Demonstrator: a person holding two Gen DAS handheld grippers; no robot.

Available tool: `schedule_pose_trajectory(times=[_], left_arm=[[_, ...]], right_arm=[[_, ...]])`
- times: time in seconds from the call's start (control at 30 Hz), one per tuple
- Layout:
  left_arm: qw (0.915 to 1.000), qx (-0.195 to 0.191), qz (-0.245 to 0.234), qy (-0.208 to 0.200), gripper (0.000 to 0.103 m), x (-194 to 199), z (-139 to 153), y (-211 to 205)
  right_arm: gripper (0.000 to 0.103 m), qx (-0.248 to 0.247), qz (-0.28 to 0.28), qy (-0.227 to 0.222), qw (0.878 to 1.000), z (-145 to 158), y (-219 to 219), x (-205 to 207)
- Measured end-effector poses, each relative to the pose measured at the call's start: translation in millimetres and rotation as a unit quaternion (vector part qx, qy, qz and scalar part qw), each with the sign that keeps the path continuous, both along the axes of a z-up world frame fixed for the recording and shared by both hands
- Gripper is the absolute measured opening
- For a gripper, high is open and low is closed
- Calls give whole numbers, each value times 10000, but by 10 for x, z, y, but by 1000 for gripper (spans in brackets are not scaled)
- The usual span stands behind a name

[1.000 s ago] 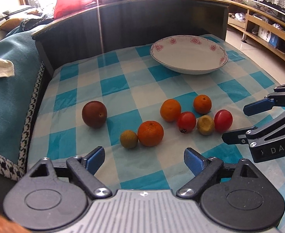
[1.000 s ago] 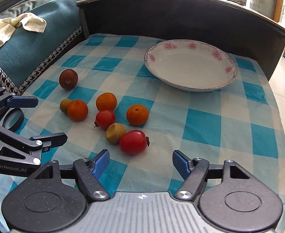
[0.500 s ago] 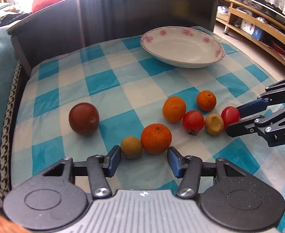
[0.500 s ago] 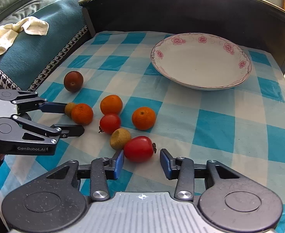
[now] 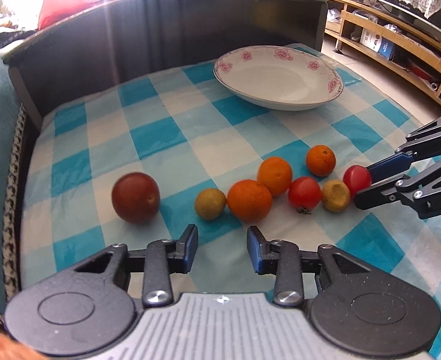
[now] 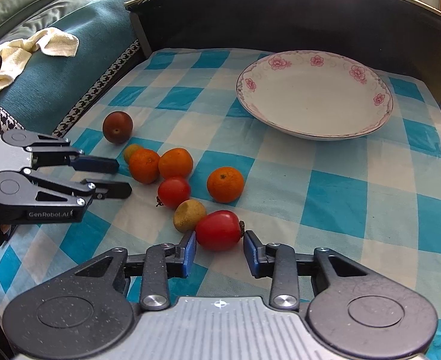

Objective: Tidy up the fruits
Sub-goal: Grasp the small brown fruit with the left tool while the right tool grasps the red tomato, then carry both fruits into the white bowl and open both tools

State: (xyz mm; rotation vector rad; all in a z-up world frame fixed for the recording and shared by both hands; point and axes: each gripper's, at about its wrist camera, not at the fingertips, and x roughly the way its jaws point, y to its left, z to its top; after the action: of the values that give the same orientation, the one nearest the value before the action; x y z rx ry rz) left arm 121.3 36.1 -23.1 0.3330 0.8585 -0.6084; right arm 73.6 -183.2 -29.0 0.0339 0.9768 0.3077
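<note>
Left hand-held gripper (image 5: pixel 222 247) hovers open just short of the green-brown fruit (image 5: pixel 210 203) and orange (image 5: pixel 249 200) at its 12 o'clock. Right hand-held gripper (image 6: pixel 219 248), open, brackets the red tomato (image 6: pixel 218 229) on the checked tabletop (image 6: pixel 334 186); the empty plate (image 6: pixel 314 94) lies at 1 o'clock.

We see a dark wall (image 5: pixel 190 30) behind the bench's far edge, a teal sofa (image 6: pixel 58 69) at its left edge, wooden shelves (image 5: pixel 400 48) right, bright window glare.
</note>
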Motion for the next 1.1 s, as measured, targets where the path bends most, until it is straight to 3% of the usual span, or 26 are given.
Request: schedule_pose_trajectory(times=[0.3, 0.5, 0.63, 1.1], left_arm=[[9999, 46, 30, -130, 46, 206, -60, -133], [9999, 48, -19, -142, 46, 164, -58, -304], [9996, 166, -70, -217, 34, 110, -54, -350], [9998, -146, 28, -101, 34, 150, 119, -388]], right_arm=[[33, -39, 33, -35, 10000, -6, 34, 10], [29, -9, -2, -44, 10000, -4, 31, 15], [28, -24, 7, -64, 10000, 3, 32, 5], [27, 112, -242, -391, 9989, 243, -94, 28]])
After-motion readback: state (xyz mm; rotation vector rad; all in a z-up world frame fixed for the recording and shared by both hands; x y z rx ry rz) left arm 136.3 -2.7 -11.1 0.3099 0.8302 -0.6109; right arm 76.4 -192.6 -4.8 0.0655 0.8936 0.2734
